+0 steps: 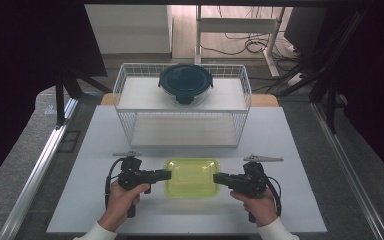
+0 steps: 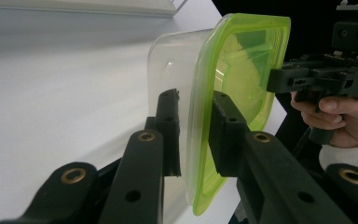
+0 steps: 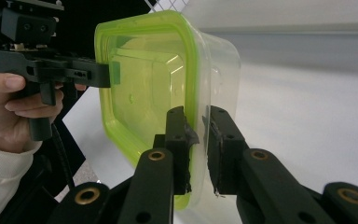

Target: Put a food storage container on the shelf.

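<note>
Green-lidded container (image 1: 191,177) is seen in the high view near the table's (image 1: 105,135) front edge, flanked by left gripper (image 1: 167,174) and right gripper (image 1: 216,177). Left gripper view: jaws pinch its rim. Right gripper view: opposite rim pinched, presumably for a level two-sided lift.

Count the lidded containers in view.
2: the green-lidded container sits on the table, held between both hand-held grippers; the dark round container sits on the wire rack's top shelf.
</note>
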Motion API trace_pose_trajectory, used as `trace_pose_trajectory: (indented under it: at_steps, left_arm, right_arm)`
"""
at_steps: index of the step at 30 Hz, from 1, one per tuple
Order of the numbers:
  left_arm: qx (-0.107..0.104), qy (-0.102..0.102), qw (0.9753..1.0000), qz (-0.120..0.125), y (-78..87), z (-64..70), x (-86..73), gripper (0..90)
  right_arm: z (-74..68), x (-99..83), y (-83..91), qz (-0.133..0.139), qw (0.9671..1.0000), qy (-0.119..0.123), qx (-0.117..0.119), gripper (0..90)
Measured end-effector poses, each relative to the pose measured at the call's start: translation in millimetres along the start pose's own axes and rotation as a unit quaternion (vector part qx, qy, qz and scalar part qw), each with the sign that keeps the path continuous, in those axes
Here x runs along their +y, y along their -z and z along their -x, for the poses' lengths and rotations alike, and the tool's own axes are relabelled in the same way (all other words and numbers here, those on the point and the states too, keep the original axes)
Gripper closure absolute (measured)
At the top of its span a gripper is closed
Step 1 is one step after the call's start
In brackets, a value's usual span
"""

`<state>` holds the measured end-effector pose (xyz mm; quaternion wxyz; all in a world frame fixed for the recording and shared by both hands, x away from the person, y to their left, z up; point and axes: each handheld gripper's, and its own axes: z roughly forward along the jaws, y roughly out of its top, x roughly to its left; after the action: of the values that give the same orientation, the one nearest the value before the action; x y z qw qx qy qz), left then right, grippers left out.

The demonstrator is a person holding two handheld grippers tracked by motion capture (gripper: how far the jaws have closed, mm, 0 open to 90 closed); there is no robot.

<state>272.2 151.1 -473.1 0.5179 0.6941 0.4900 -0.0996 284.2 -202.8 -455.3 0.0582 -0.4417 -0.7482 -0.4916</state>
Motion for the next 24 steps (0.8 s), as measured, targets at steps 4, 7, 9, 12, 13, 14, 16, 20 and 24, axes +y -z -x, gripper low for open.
trace_pose_trajectory:
  at_steps: [4, 7, 9, 12, 13, 14, 16, 20, 24]
  left_arm:
    - [0.0, -0.002, 1.0, 0.005, 4.0, 1.4, 6.6, 75.7]
    - [0.001, -0.008, 0.9999, 0.009, 8.0, 4.4, 12.5, 75.6]
    - [0.0, -0.011, 0.9999, 0.011, 10.4, 6.0, 16.7, 75.6]
    - [-0.003, -0.012, 0.9998, 0.012, 12.1, 7.1, 23.4, 75.6]
    - [-0.004, -0.015, 0.9998, 0.012, 12.8, 7.2, 25.5, 75.6]
    - [-0.006, -0.014, 0.9998, 0.013, 13.4, 7.5, 27.6, 75.6]
    - [-0.006, -0.018, 0.9997, 0.012, 14.8, 8.5, 31.5, 75.6]
    - [-0.002, -0.023, 0.9996, 0.017, 17.8, 13.1, 37.9, 75.6]
    - [0.0, -0.028, 0.9994, 0.02, 22.0, 16.0, 44.0, 75.7]
  right_arm:
    - [-3.7, 6.4, 0.3, 0.004, 1.0, 0.008, 0.0, 78.7]
    - [-7.6, 12.8, 2.2, 0.008, 0.9998, 0.016, -0.002, 78.7]
    - [-10.7, 17.3, 3.7, 0.009, 0.9998, 0.019, -0.002, 78.6]
    - [-13.8, 24.1, 5.6, 0.014, 0.9996, 0.026, -0.006, 78.7]
    - [-14.9, 26.1, 6.3, 0.014, 0.9995, 0.026, -0.007, 78.7]
    - [-15.5, 27.9, 7.1, 0.015, 0.9995, 0.027, -0.006, 78.7]
    - [-16.3, 31.0, 8.1, 0.017, 0.9995, 0.027, -0.005, 78.6]
    - [-17.3, 36.3, 9.4, 0.021, 0.9994, 0.028, -0.002, 78.7]
    - [-20.4, 42.6, 10.8, 0.024, 0.9992, 0.033, -0.001, 78.7]
